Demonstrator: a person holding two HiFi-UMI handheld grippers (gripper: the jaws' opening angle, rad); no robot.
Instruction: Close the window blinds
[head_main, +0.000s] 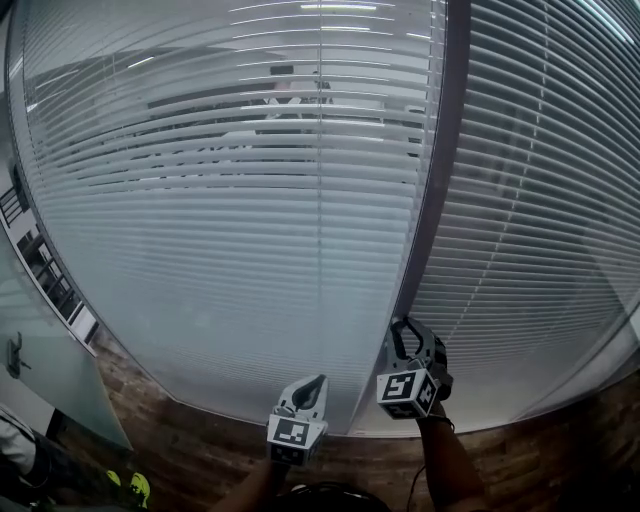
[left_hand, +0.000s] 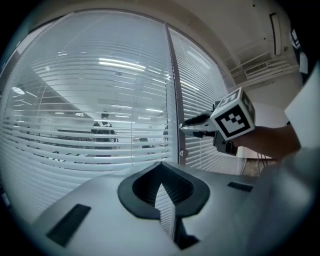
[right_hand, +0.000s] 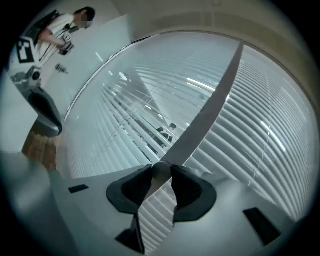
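Head view: your right gripper (head_main: 404, 323) sits at dark grey vertical frame post (head_main: 440, 180). White slatted window blinds (head_main: 230, 260) show room through upper slats, so closing is half done.

Left gripper view: your left gripper (left_hand: 160, 165) has jaws together, empty.

Right gripper view: jaws clamp small round grey knob (right_hand: 161, 171), probably the tilt control. Next, twist it until slats lie flat. Knob markings too blurred to read.

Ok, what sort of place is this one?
Probably an office interior: glazed partitions with slatted blinds, strip lights and a person showing between the slats, and a wood-look floor.
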